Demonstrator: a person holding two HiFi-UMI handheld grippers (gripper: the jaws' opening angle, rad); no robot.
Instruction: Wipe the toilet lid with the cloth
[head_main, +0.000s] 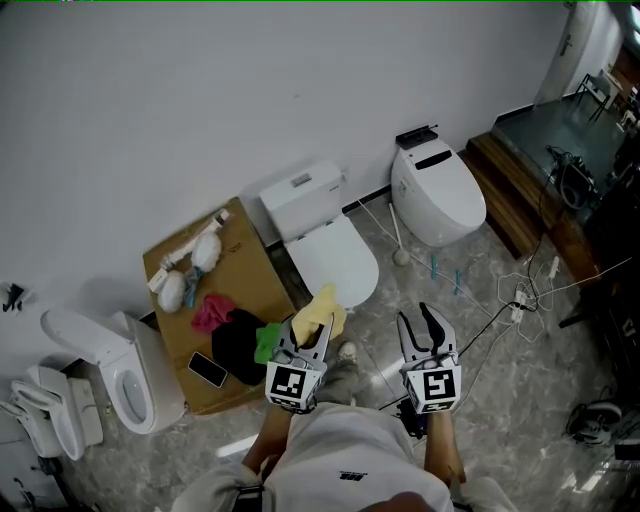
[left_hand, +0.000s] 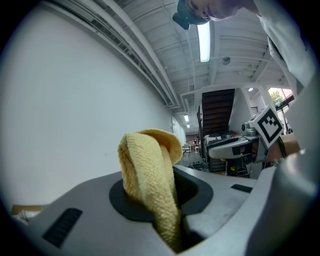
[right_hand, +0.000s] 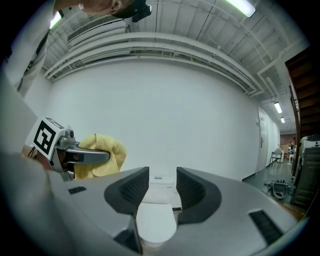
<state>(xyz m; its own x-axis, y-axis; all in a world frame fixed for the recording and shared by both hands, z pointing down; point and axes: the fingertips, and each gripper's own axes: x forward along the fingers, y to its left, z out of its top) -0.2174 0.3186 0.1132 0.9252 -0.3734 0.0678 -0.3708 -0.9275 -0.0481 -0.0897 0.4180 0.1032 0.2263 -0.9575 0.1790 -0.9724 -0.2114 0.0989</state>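
Observation:
A yellow cloth is pinched in my left gripper, which is shut on it just in front of the white toilet's closed lid. The cloth sticks up and folds over between the jaws in the left gripper view. My right gripper hangs open and empty to the right, over the floor. Through its jaws in the right gripper view I see the white toilet lid and tank, with the left gripper and the yellow cloth at the left.
A cardboard box left of the toilet carries pink, black and green cloths, a phone and white brushes. A second toilet stands at the right, a third at the left. Cables lie on the marble floor.

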